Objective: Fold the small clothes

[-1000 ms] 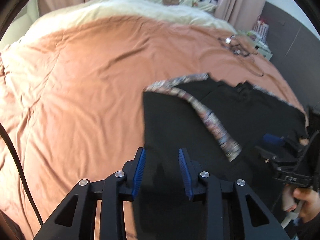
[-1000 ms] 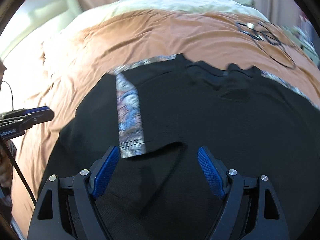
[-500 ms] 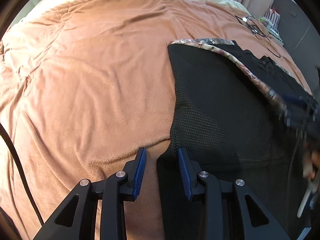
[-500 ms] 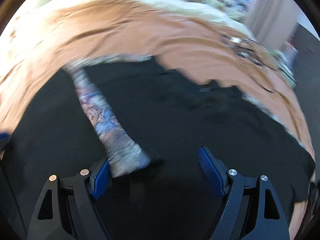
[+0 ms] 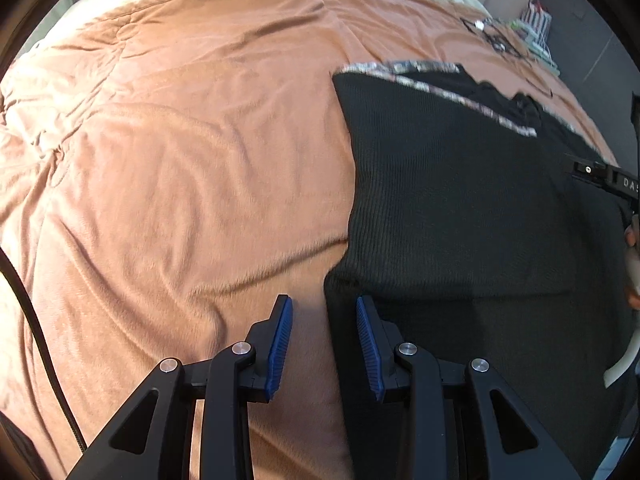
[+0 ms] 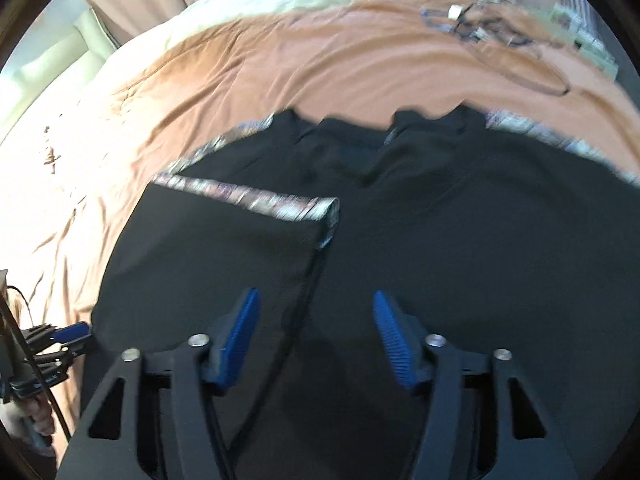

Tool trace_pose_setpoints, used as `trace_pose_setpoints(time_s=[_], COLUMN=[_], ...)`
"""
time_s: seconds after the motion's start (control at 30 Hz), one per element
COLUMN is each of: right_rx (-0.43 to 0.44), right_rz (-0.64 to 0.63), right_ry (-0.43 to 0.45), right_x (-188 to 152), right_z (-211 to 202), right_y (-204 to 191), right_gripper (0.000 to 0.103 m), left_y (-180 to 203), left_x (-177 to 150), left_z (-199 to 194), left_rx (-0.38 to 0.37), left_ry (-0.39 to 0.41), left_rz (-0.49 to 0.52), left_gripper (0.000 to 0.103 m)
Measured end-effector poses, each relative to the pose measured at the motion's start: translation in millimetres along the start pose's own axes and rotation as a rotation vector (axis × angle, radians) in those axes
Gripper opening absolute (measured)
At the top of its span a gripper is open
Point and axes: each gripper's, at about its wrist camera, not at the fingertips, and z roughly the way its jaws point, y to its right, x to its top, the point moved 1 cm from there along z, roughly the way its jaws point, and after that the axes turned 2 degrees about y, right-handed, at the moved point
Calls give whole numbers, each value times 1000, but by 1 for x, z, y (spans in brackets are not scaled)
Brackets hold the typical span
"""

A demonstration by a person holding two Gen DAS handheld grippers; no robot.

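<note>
Both empty: left gripper (image 5: 324, 306) narrowly apart, right gripper (image 6: 316, 302) wide, over black garment (image 6: 440, 216).

L gripper (image 5: 324, 308) low in its own view, blue pads parted w/ a moderate gap, nothing between them; also seen at the left edge of the right wrist view (image 6: 74, 332), w/ a hand (image 6: 30, 416) on its handle; R gripper (image 6: 316, 304) jaws spread wide, empty; its black body (image 5: 608, 178) pokes in at the right edge of the left wrist view.
</note>
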Motion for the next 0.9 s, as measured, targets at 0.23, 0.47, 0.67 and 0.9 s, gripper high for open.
trace_pose_setpoints(time_s=[0.23, 0.47, 0.67, 0.9], right_rx=[-36, -94, -61, -85], right_rz=[-24, 26, 57, 16], right_ry=[5, 26, 17, 104], right_x=[-3, -5, -9, -31], right_z=[17, 16, -13, -108], right_y=[-7, 10, 12, 17], right_gripper=[2, 0, 0, 82], left_y=[-2, -9, -13, 4], left_x=[-2, -6, -13, -20], left_z=[1, 1, -16, -69], left_rx=[-19, -28, -17, -22], left_ry=[48, 80, 75, 124], left_rz=[-14, -56, -74, -97], left_gripper=[35, 15, 15, 20])
